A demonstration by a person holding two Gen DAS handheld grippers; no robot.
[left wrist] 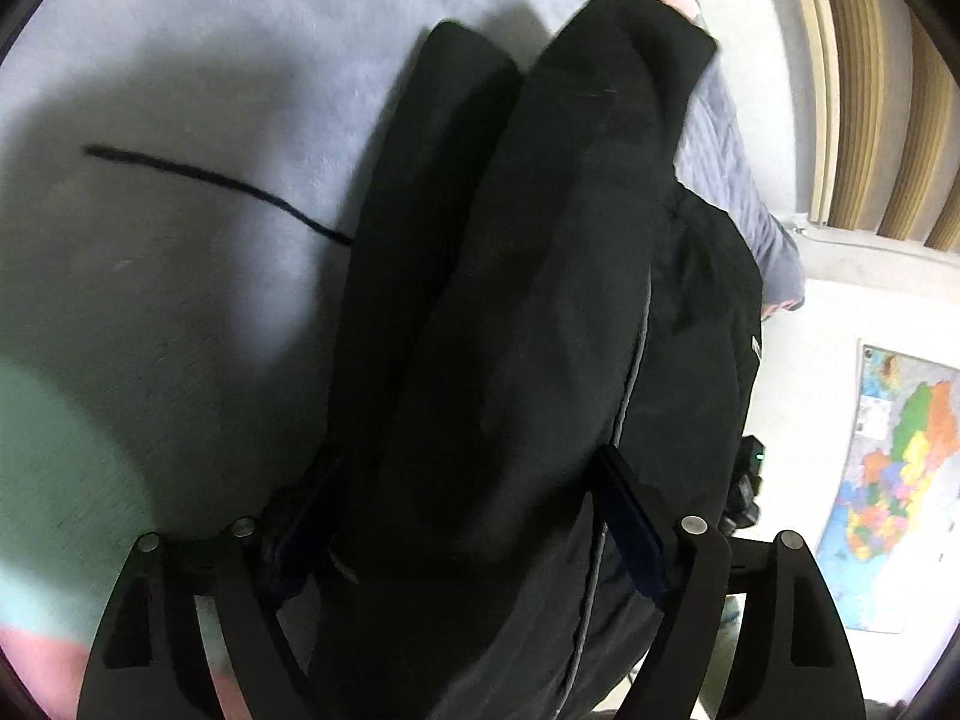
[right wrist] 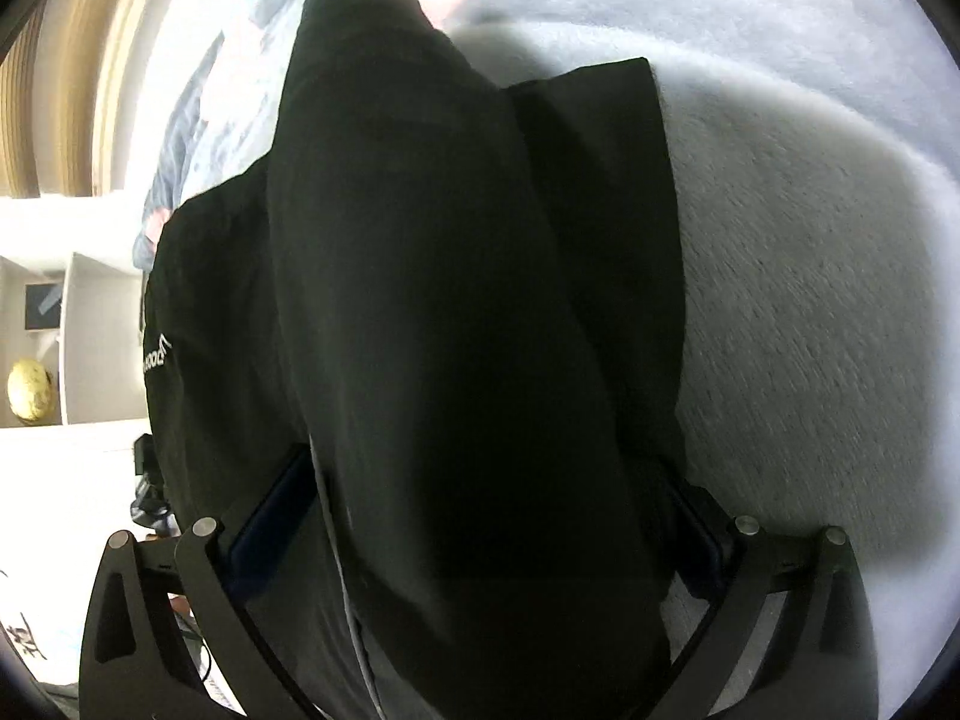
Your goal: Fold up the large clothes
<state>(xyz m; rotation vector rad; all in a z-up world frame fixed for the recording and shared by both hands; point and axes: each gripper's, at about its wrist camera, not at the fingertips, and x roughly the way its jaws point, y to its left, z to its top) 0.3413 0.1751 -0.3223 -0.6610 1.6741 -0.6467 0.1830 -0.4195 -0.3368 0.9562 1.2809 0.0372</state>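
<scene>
Your left gripper (left wrist: 474, 516) stands wide, a thick fold of the black garment (left wrist: 540, 276) lying loose between its fingers and stretching ahead over the pale grey blanket (left wrist: 210, 60). Your right gripper (right wrist: 480, 516) gapes fully, the same garment bunched between its fingers, unclamped.

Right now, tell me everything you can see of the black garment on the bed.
The black garment is a large, dark, matte fabric piece, bunched into thick lengthwise folds on the pale fuzzy bedcover. A thin light seam or piping runs down it, small white lettering shows at one edge in the right wrist view, and a thin black cord trails off sideways. It passes between the fingers of the left gripper and the right gripper, both spread wide.
</scene>
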